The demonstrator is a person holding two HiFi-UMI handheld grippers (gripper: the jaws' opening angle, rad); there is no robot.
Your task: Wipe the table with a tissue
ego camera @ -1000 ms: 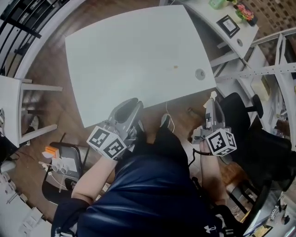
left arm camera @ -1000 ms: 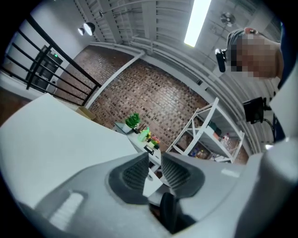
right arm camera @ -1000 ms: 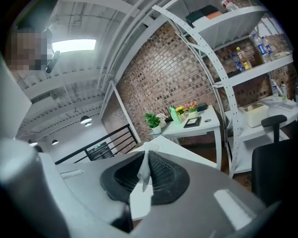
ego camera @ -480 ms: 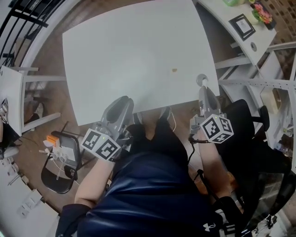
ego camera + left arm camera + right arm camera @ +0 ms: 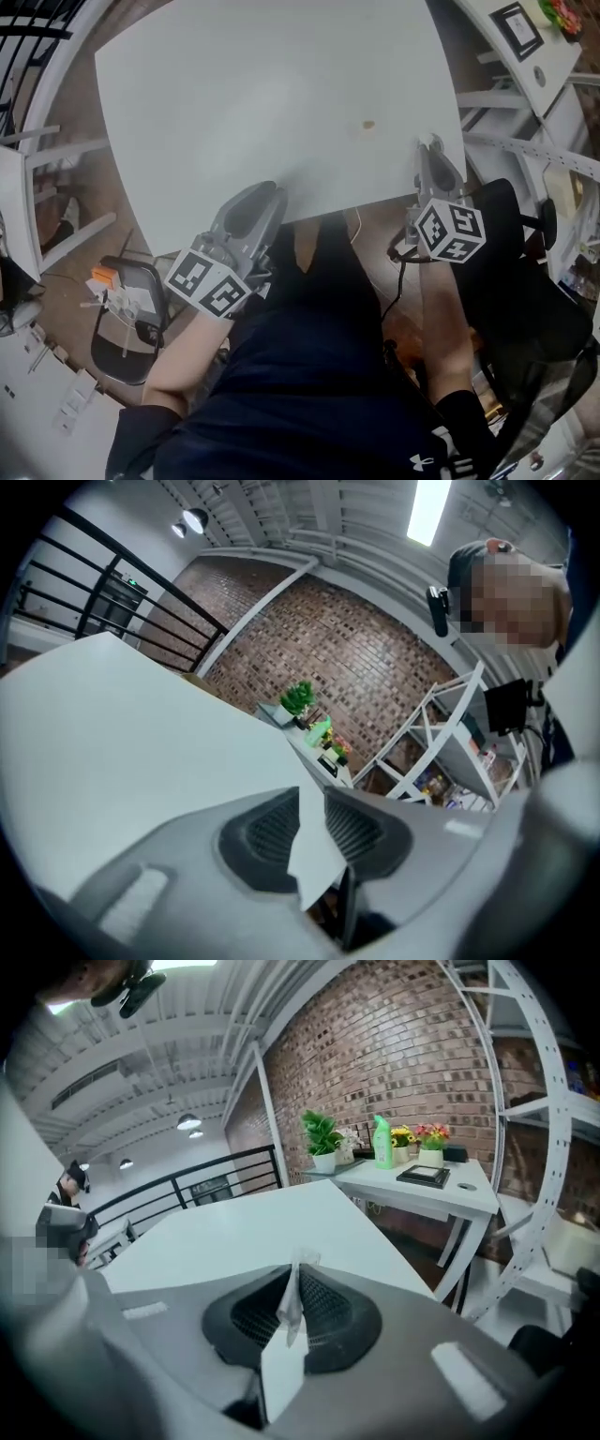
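The white table (image 5: 253, 103) fills the top of the head view, with a small brown spot (image 5: 367, 124) near its right side. My right gripper (image 5: 433, 152) reaches over the table's near right corner, a little to the right of the spot. It is shut on a thin, crumpled white tissue (image 5: 292, 1299) pinched between its dark pads (image 5: 323, 1309). My left gripper (image 5: 270, 194) sits at the table's near edge, left of centre. Its jaws are shut, and nothing shows between them but a narrow pale wedge (image 5: 311, 841).
A white side desk (image 5: 525, 56) with a framed picture (image 5: 517, 22) and flowers (image 5: 564, 14) stands at the far right, beside a white shelf rack (image 5: 553, 159). A black chair (image 5: 511, 272) is close to my right arm. Another chair (image 5: 127, 323) stands at the lower left.
Both grippers have moved forward from beside the person's body to the table's near edge. The right one with the tissue now reaches over the near right corner.
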